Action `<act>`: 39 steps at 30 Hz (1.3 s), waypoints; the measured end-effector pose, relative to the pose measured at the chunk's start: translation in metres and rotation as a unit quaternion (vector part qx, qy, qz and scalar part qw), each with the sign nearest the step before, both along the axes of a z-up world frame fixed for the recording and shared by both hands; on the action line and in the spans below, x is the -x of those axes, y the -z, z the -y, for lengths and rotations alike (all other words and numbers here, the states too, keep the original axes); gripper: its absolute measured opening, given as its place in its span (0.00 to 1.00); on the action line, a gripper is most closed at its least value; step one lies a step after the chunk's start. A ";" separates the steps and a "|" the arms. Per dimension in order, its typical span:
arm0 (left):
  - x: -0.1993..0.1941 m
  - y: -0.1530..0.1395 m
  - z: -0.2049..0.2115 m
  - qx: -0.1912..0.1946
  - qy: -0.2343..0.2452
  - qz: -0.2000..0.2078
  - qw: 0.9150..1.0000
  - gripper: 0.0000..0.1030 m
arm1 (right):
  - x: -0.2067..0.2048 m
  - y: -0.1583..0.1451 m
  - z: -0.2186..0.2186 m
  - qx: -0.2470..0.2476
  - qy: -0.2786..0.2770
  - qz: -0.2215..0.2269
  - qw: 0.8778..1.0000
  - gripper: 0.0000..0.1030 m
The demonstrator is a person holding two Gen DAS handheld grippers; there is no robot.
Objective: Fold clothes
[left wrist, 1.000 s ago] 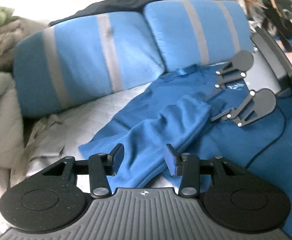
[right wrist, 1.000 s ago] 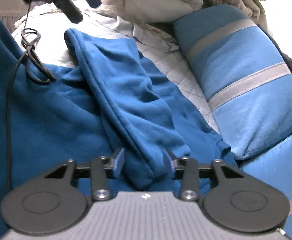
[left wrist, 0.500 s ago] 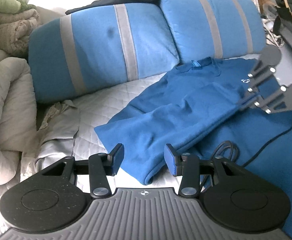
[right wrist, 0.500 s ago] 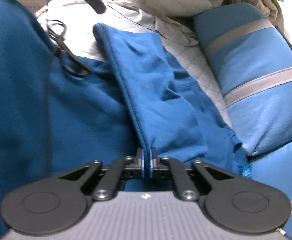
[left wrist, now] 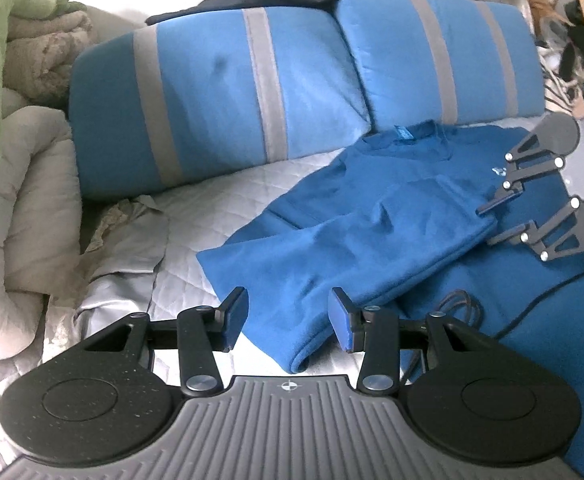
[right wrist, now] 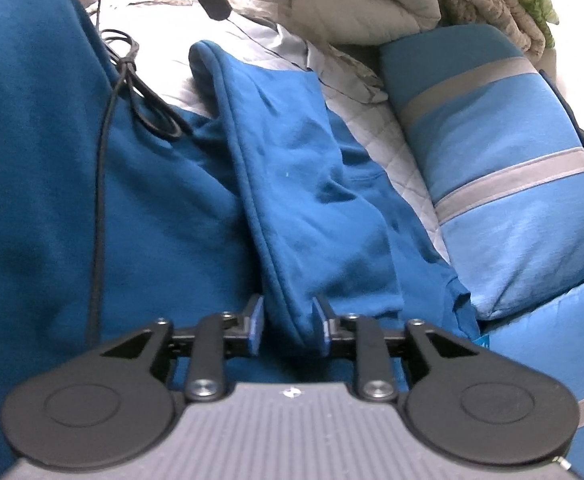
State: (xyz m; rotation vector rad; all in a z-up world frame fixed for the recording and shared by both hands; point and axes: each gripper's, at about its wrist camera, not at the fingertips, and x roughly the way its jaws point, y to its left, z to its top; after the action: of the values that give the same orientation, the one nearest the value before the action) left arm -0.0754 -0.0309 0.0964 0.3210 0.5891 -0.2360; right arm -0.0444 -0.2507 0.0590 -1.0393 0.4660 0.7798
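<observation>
A blue sweatshirt lies spread on the grey quilted bed cover, collar toward the pillows, with one side folded over the body. My left gripper is open just above the lower corner of that folded flap, touching nothing. In the right wrist view the flap's folded edge runs between the fingers of my right gripper, whose jaws stand apart and do not pinch the cloth. The right gripper also shows in the left wrist view, at the flap's far end.
Two blue pillows with grey stripes line the back of the bed. A rolled beige duvet and stacked blankets fill the left side. A black cable loops over the sweatshirt. Dark clutter sits at the far right.
My right gripper shut on the flap's folded edge half a second ago and now stands open around it. The flap lies flatter and straighter. My left gripper has drawn back.
</observation>
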 end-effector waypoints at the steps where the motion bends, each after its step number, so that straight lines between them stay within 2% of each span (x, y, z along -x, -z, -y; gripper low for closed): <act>1: -0.001 0.000 0.000 0.002 -0.002 0.000 1.000 0.42 | 0.000 0.001 -0.001 0.004 -0.002 0.002 1.000 0.47; 7: -0.003 0.001 0.002 0.005 -0.008 0.001 1.000 0.42 | -0.007 0.004 -0.008 0.022 -0.013 0.003 1.000 0.47; 14: -0.004 0.003 0.009 -0.004 -0.005 0.003 1.000 0.42 | -0.021 -0.003 -0.014 0.025 -0.007 -0.027 0.999 0.43; 15: -0.005 0.003 0.010 -0.005 -0.005 0.003 1.000 0.42 | -0.022 -0.003 -0.015 0.028 -0.006 -0.026 0.999 0.36; 16: -0.005 0.004 0.011 -0.007 -0.005 0.004 1.000 0.42 | -0.023 -0.002 -0.016 0.031 -0.004 -0.025 0.999 0.18; 17: -0.005 0.004 0.012 -0.008 -0.005 0.004 1.000 0.42 | -0.023 0.000 -0.017 0.038 -0.005 -0.017 0.999 0.10; 18: -0.006 0.004 0.012 -0.010 -0.005 0.005 1.000 0.42 | -0.023 0.002 -0.018 0.046 -0.006 -0.008 0.999 0.08; 22: -0.007 0.005 0.016 -0.015 -0.005 0.006 1.000 0.46 | -0.024 -0.005 -0.020 0.045 0.002 0.039 0.998 0.07; 24: -0.007 0.006 0.018 -0.018 -0.005 0.007 1.000 0.55 | -0.028 -0.014 -0.022 0.037 0.014 0.074 0.996 0.07; 27: -0.014 0.007 0.020 -0.024 -0.014 0.010 1.000 0.64 | -0.034 -0.030 -0.026 0.029 0.028 0.115 0.993 0.07; 32: -0.032 0.010 0.024 -0.035 -0.041 0.018 0.998 0.65 | -0.044 -0.063 -0.036 0.011 0.043 0.170 0.984 0.07; 39: -0.057 0.014 0.030 -0.052 -0.080 0.028 0.995 0.65 | -0.062 -0.119 -0.041 -0.055 0.091 0.238 0.965 0.07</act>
State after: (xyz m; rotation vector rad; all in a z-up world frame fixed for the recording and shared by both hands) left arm -0.0184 -0.0605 0.0828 0.3780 0.5690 -0.0425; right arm 0.0181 -0.2102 0.1777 -1.0240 0.0998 0.3676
